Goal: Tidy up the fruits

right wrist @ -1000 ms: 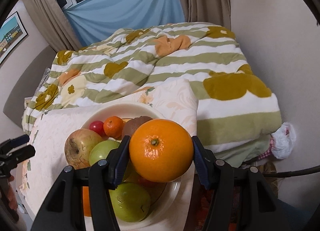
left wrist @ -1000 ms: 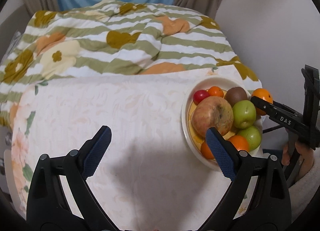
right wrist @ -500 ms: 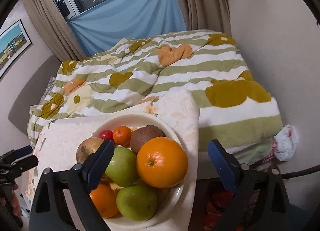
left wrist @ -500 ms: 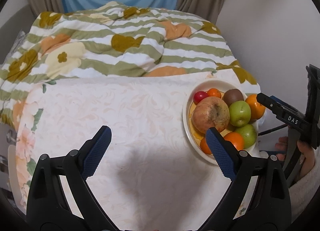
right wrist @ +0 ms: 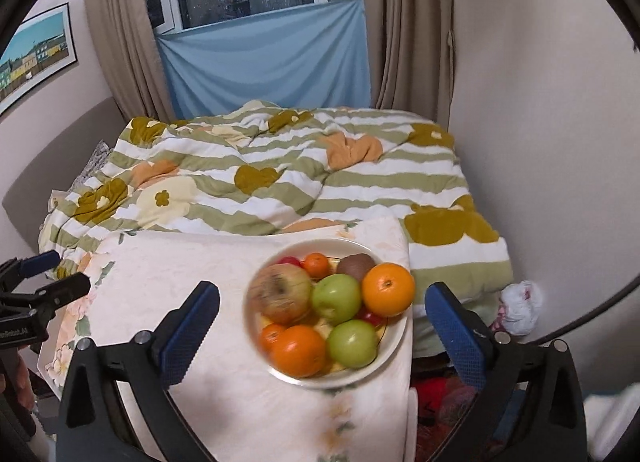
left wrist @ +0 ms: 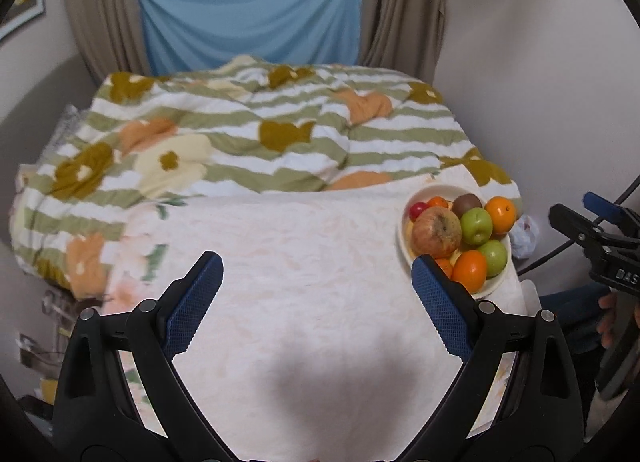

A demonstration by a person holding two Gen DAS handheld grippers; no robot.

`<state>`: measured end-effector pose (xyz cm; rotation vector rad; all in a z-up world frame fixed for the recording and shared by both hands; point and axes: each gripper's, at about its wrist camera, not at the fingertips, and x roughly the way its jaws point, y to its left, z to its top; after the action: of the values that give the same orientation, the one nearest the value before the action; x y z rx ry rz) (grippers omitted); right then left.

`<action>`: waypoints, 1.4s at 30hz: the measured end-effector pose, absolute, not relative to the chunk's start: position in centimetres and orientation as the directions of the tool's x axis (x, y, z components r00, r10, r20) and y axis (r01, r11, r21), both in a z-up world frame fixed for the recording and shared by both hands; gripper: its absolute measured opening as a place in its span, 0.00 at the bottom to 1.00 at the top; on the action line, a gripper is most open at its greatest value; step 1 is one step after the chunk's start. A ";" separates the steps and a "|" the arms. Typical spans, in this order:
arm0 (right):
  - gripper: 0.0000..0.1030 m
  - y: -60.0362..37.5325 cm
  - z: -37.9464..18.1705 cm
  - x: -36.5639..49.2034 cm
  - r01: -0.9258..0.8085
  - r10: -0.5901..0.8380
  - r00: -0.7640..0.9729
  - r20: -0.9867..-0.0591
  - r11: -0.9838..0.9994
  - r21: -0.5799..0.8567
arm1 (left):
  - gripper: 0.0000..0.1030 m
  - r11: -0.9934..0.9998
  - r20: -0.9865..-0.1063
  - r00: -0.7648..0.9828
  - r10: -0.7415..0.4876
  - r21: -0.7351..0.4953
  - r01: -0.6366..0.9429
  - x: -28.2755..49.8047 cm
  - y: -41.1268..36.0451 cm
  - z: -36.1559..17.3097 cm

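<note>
A cream bowl (right wrist: 394,346) (left wrist: 496,284) stands at the right edge of the table (left wrist: 300,282). It holds a big red-yellow apple (right wrist: 282,298), two green apples (right wrist: 336,298), two oranges (right wrist: 388,289), small tangerines, a kiwi (right wrist: 355,265) and a red cherry tomato. My right gripper (right wrist: 322,334) is open and empty, drawn back above and in front of the bowl. My left gripper (left wrist: 316,302) is open and empty over the middle of the table, left of the bowl.
A bed with a green-striped flowered quilt (left wrist: 248,142) lies behind the table. A wall (right wrist: 540,102) is close on the right. A white crumpled bag (right wrist: 518,302) lies on the floor by the bed. The window and blue cloth are at the back.
My right gripper opened and let go of the orange, which now lies in the bowl. Both grippers pulled back and up from the table.
</note>
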<state>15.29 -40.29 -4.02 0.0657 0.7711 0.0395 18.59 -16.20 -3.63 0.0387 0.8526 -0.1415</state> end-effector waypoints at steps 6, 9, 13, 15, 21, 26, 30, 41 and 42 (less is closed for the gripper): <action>0.99 -36.5 -2.1 12.1 -0.006 0.050 0.720 -0.692 0.998 0.066 | 0.99 0.994 -0.712 0.698 -0.079 -0.005 0.107 14.7 -13.0 -1.5; 0.99 -35.0 -1.9 10.9 -0.012 0.046 0.722 -0.691 0.999 0.053 | 0.99 0.996 -0.699 0.712 -0.068 -0.001 0.095 13.3 -11.8 -1.0; 0.99 -33.7 -2.0 9.7 -0.006 0.037 0.722 -0.691 0.999 0.048 | 0.99 0.996 -0.682 0.730 -0.048 0.023 0.088 11.5 -10.9 -0.7; 0.99 -33.1 -2.0 9.3 0.000 0.034 0.721 -0.692 0.999 0.050 | 0.99 0.996 -0.674 0.738 -0.043 0.033 0.088 10.8 -10.5 -0.6; 0.99 -31.9 -1.8 8.5 0.013 0.016 0.725 -0.689 0.999 0.037 | 0.99 0.995 -0.661 0.749 -0.047 0.033 0.091 9.9 -9.9 -0.2; 0.99 -31.3 -1.5 8.2 0.013 0.010 0.735 -0.678 0.999 0.029 | 0.99 0.994 -0.649 0.759 -0.053 0.035 0.099 9.5 -9.8 0.1; 0.99 -31.1 -1.4 8.1 0.016 0.006 0.736 -0.677 1.000 0.026 | 0.99 0.994 -0.644 0.763 -0.058 0.032 0.103 9.4 -9.6 0.3; 0.99 -30.9 -1.4 8.1 0.015 0.007 0.737 -0.676 1.000 0.026 | 0.99 0.996 -0.643 0.763 -0.064 0.012 0.094 9.4 -8.5 0.3; 0.99 -30.9 -1.3 8.1 0.016 0.006 0.737 -0.676 1.000 0.027 | 0.99 0.996 -0.644 0.762 -0.064 0.012 0.094 9.4 -8.5 0.3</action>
<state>8.12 -30.85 -1.33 0.0318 0.7424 -0.0056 9.42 -8.49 0.27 0.0448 0.6990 -0.0857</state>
